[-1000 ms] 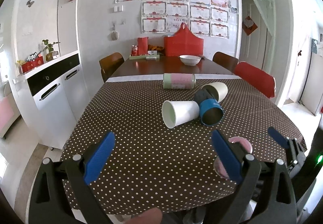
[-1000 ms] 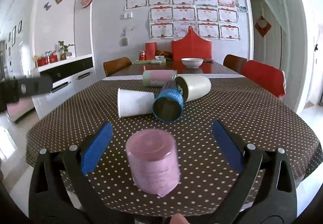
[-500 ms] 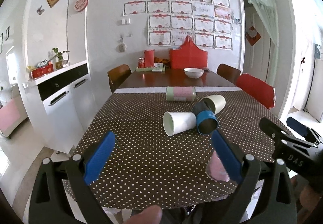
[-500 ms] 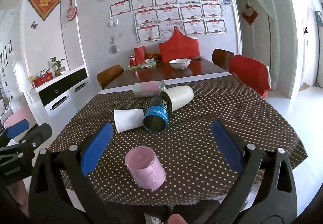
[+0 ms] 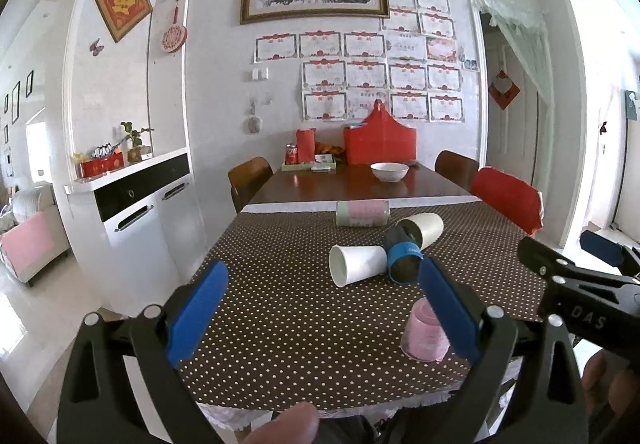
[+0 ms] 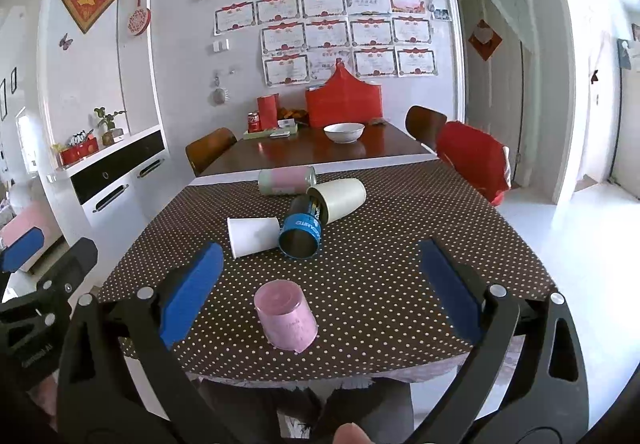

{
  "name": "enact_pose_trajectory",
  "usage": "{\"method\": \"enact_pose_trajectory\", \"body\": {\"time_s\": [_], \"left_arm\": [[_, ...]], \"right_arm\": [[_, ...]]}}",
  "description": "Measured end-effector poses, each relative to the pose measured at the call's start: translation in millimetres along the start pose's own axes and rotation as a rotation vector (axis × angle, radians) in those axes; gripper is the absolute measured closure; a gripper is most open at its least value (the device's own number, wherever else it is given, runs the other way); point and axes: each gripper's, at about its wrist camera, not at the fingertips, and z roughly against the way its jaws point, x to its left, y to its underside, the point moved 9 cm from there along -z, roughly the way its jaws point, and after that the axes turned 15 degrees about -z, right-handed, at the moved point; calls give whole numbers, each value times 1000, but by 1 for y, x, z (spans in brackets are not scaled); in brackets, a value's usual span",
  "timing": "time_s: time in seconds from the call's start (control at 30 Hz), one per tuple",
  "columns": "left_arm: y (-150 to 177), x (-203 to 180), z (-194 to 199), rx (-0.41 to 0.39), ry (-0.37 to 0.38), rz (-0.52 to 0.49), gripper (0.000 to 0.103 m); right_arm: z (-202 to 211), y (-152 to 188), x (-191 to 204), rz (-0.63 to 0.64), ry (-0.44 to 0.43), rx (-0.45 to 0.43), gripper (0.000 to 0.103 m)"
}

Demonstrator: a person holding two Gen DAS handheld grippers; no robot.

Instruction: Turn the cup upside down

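A pink cup stands upside down near the front edge of the dotted brown tablecloth; in the left wrist view the pink cup is partly hidden by my finger pad. My right gripper is open and empty, held back from the table with the cup between and beyond its fingers. My left gripper is open and empty, off the table's front edge. Further back lie a white paper cup, a blue can-like cup, a cream cup and a green-pink cup, all on their sides.
A white bowl, a red box and a drink can sit at the table's far end. Wooden chairs and a red-covered chair stand around it. A white sideboard runs along the left.
Both grippers have drawn back and risen from the table, so the cups look smaller and farther. The pink cup stays upside down in place.
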Motion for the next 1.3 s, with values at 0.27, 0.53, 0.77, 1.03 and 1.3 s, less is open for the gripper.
{"method": "enact_pose_trajectory", "body": {"time_s": [0.27, 0.53, 0.77, 1.03, 1.3], "left_arm": [[-1, 5, 10, -4, -8, 36, 8], [-5, 16, 13, -2, -29, 52, 8], [-6, 18, 12, 2, -36, 55, 8], [-4, 21, 12, 2, -43, 47, 8], [-4, 20, 13, -3, -41, 47, 8]], "right_arm": [[7, -2, 3, 14, 5, -24, 6], [9, -3, 4, 18, 1, -32, 6], [10, -3, 4, 17, 1, -31, 6], [11, -4, 7, 16, -2, -24, 6], [10, -4, 7, 15, -4, -23, 6]]}}
